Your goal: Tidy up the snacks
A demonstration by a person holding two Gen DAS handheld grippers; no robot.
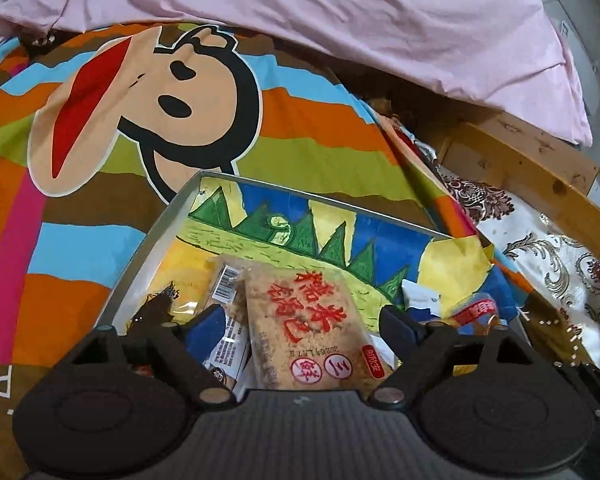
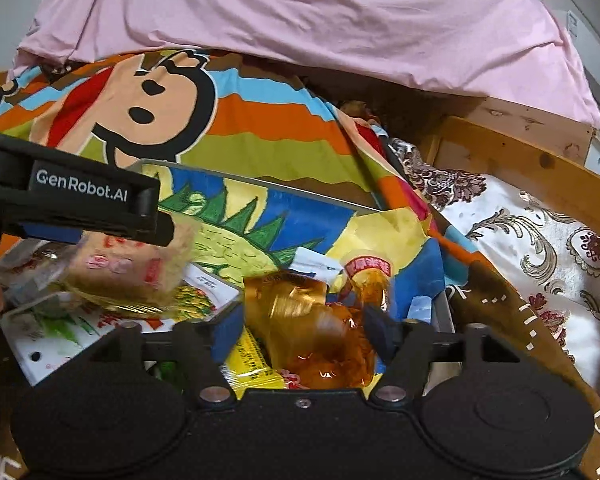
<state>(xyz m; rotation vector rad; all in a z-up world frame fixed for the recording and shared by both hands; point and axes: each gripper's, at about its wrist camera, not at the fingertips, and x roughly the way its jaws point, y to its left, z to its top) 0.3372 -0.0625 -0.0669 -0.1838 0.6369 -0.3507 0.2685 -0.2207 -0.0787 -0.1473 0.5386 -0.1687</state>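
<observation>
Both tools, left tool (image 1: pixel 304 320) and right tool (image 2: pixel 304 324), stand wide and empty above our box (image 1: pixel 156 232), where the rice-cake packet (image 1: pixel 312 320) and amber-wrapped snack (image 2: pixel 320 320) already lie, so little seems left.

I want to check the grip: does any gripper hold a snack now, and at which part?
Nothing is held. The left gripper stands open around the beige snack packet; the right gripper stands open around the amber wrapped snack. Both lie in the box.

A shallow grey box (image 1: pixel 152 236), lined with crayon-coloured matt paper, is set on a striped cotton bedsheet (image 1: pixel 80 240). Glossy clear plastic is seen around a pale rice-cake packet (image 1: pixel 312 320) and an amber crinkled wrapper (image 2: pixel 320 328). Knotty unpainted wood forms the bed frame (image 1: pixel 512 160).
</observation>
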